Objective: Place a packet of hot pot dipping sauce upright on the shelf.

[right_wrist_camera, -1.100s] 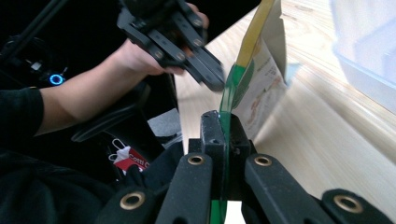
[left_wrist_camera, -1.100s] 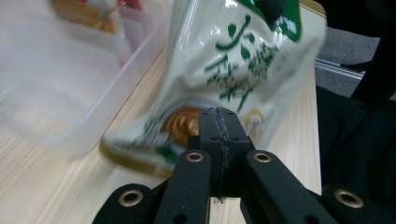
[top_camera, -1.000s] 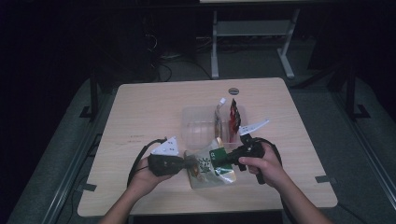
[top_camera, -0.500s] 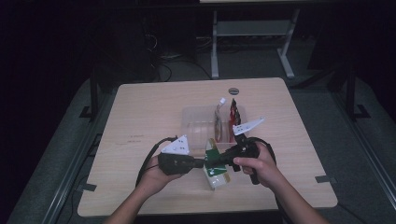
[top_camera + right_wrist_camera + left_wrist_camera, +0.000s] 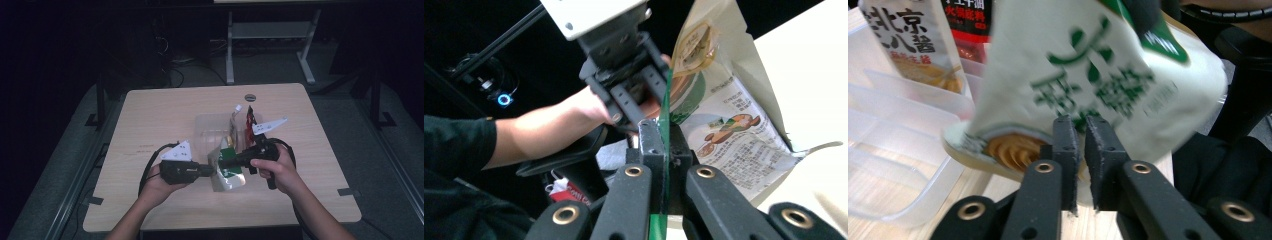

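While my left claw (image 5: 212, 170) sits at the near-left edge of the white-and-green sauce pouch (image 5: 227, 172), its jaws have just been easing apart; a narrow gap shows between them and the pouch's lower edge lies just beyond their tips, so I judge that grip is letting go. The pouch hangs upright above the pale wooden desk (image 5: 150, 115), just in front of the clear plastic tray (image 5: 210, 131), where a beige packet and a red packet (image 5: 250, 122) already stand on end. My right claw (image 5: 231, 163) is clamped tight on the pouch's green top seam, carrying its weight, probably to stand it in the tray.
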Demonstrator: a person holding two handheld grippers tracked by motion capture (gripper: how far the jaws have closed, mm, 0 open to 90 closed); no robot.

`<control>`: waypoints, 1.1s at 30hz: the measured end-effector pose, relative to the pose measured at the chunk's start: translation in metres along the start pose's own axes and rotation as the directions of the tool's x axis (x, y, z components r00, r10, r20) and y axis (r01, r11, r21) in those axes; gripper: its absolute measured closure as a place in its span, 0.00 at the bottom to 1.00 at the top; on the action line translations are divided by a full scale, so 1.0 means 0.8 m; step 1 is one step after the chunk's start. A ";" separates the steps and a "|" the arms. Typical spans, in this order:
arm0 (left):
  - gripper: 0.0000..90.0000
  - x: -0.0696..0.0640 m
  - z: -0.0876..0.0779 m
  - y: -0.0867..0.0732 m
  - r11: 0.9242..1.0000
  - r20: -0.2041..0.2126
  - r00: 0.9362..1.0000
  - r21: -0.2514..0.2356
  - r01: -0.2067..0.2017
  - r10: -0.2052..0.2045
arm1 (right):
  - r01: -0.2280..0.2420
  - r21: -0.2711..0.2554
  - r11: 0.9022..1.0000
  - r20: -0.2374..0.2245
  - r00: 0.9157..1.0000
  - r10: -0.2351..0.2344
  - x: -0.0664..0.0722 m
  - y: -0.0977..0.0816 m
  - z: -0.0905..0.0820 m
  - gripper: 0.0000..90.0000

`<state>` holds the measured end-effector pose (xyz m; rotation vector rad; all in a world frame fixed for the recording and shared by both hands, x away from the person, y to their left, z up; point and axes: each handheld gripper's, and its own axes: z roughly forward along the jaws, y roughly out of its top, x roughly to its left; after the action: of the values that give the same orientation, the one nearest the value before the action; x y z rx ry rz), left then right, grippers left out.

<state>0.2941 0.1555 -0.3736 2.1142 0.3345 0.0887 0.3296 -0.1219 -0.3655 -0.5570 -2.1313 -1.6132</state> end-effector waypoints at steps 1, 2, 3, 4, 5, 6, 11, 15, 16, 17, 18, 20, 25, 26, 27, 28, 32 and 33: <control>0.89 0.000 -0.007 -0.003 1.000 -0.001 1.000 0.007 0.013 -0.013 | 0.003 -0.004 1.000 0.002 1.000 -0.003 0.000 0.003 -0.001 1.00; 0.84 0.000 -0.007 -0.003 1.000 -0.001 1.000 0.007 0.013 -0.013 | 0.003 -0.004 1.000 0.002 1.000 -0.003 0.000 0.003 -0.001 1.00; 0.84 0.000 -0.009 -0.005 1.000 -0.001 1.000 0.005 0.017 -0.017 | 0.005 -0.015 1.000 0.006 1.000 -0.005 0.000 0.011 -0.004 1.00; 0.81 -0.001 -0.012 -0.009 0.999 0.001 0.999 0.006 0.034 -0.034 | 0.009 -0.018 1.000 0.012 1.000 -0.009 0.000 0.014 -0.005 1.00; 0.77 0.000 -0.014 -0.012 0.999 0.001 0.999 0.017 0.038 -0.038 | 0.015 -0.027 1.000 0.019 1.000 -0.014 0.000 0.019 -0.006 1.00; 0.74 0.000 -0.016 -0.016 0.999 -0.005 0.999 0.023 0.039 -0.039 | 0.027 -0.030 0.999 0.025 0.999 -0.027 -0.002 0.024 -0.007 1.00; 0.62 0.000 -0.023 -0.039 0.995 -0.019 0.997 0.073 0.070 -0.069 | 0.045 -0.042 0.998 0.058 0.997 -0.042 -0.008 0.045 -0.013 1.00; 0.53 0.001 -0.029 -0.057 0.989 -0.030 0.994 0.101 0.105 -0.102 | 0.051 -0.064 0.997 0.075 0.996 -0.046 -0.015 0.060 -0.018 1.00; 0.51 0.002 -0.030 -0.062 0.989 -0.035 0.994 0.101 0.109 -0.106 | 0.050 -0.067 0.996 0.081 0.996 -0.045 -0.016 0.063 -0.019 1.00; 0.50 0.003 -0.031 -0.066 0.988 -0.036 0.993 0.103 0.119 -0.116 | 0.049 -0.074 0.996 0.080 0.996 -0.043 -0.018 0.067 -0.019 1.00; 0.48 0.005 -0.031 -0.069 0.987 -0.040 0.992 0.107 0.122 -0.118 | 0.051 -0.078 0.996 0.083 0.996 -0.045 -0.020 0.070 -0.019 1.00; 0.46 0.007 -0.029 -0.075 0.984 -0.047 0.989 0.109 0.143 -0.139 | 0.055 -0.083 0.995 0.093 0.994 -0.048 -0.023 0.077 -0.019 1.00; 0.42 0.012 -0.026 -0.079 0.982 -0.052 0.987 0.111 0.154 -0.149 | 0.048 -0.098 0.994 0.102 0.994 -0.038 -0.035 0.086 -0.016 1.00; 0.42 0.013 -0.026 -0.079 0.982 -0.052 0.987 0.111 0.156 -0.151 | 0.047 -0.100 0.994 0.106 0.994 -0.037 -0.039 0.086 -0.016 1.00; 0.42 0.013 -0.026 -0.080 0.981 -0.053 0.987 0.108 0.158 -0.153 | 0.038 -0.100 0.994 0.111 0.993 -0.027 -0.042 0.086 -0.015 1.00; 0.42 0.013 -0.026 -0.080 0.981 -0.053 0.986 0.107 0.161 -0.156 | 0.036 -0.100 0.994 0.116 0.993 -0.024 -0.046 0.086 -0.014 1.00; 0.41 0.013 -0.023 -0.083 0.980 -0.052 0.985 0.108 0.167 -0.162 | 0.013 -0.101 0.995 0.136 0.991 0.000 -0.064 0.081 -0.010 1.00; 0.41 0.013 -0.023 -0.083 0.979 -0.050 0.985 0.110 0.169 -0.164 | 0.003 -0.098 0.995 0.137 0.990 0.011 -0.067 0.080 -0.009 1.00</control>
<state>0.2872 0.2067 -0.4206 2.1898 0.5515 0.0146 0.4095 -0.1166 -0.3413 -0.7228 -2.1543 -1.7308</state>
